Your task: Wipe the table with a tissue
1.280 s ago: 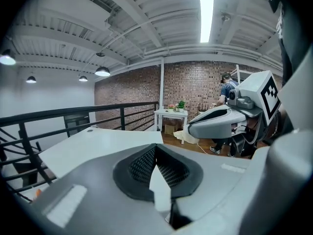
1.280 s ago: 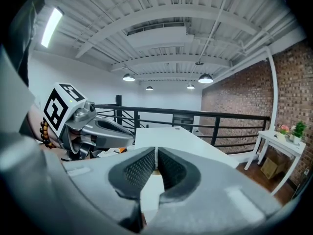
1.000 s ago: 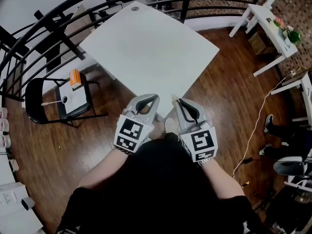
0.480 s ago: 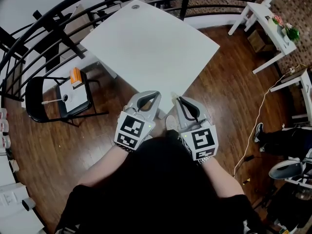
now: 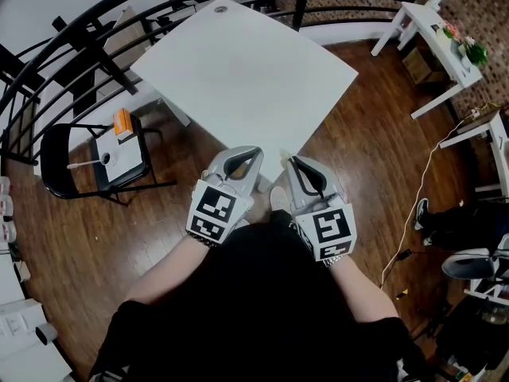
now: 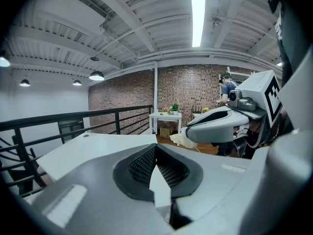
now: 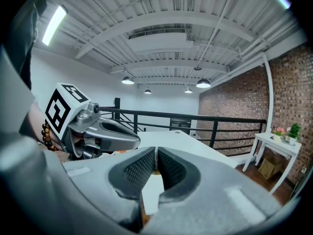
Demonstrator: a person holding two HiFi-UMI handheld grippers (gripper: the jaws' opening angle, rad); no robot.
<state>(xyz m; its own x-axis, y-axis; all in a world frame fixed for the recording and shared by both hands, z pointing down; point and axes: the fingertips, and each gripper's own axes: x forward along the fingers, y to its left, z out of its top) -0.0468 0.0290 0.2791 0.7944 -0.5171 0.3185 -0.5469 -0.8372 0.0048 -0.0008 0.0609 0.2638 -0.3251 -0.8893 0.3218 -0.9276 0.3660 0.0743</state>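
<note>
Two hand-held grippers sit side by side at the lower centre of the head view, over the near corner of the white table (image 5: 238,70). Left gripper (image 5: 250,154): jaws closed together with nothing between them; in its own view only table surface shows through the gap behind the tips. Right gripper (image 5: 289,162): jaws pinched on a tissue (image 5: 283,158), a small cream crumpled wad sticking out at the jaw tips by the table edge. Whether it touches the top cannot be told. The tissue is mostly hidden inside the jaws, and the right gripper view shows only a tan sliver at the tips. Writing: none legible. Each marker cube (image 5: 213,213) carries black-and-white square patterns only. Any print on the orange box (image 5: 122,126) on the black chair (image 5: 60,161), at the left of the frame, is too small to read. The table's near corner is covered by the grippers.
</note>
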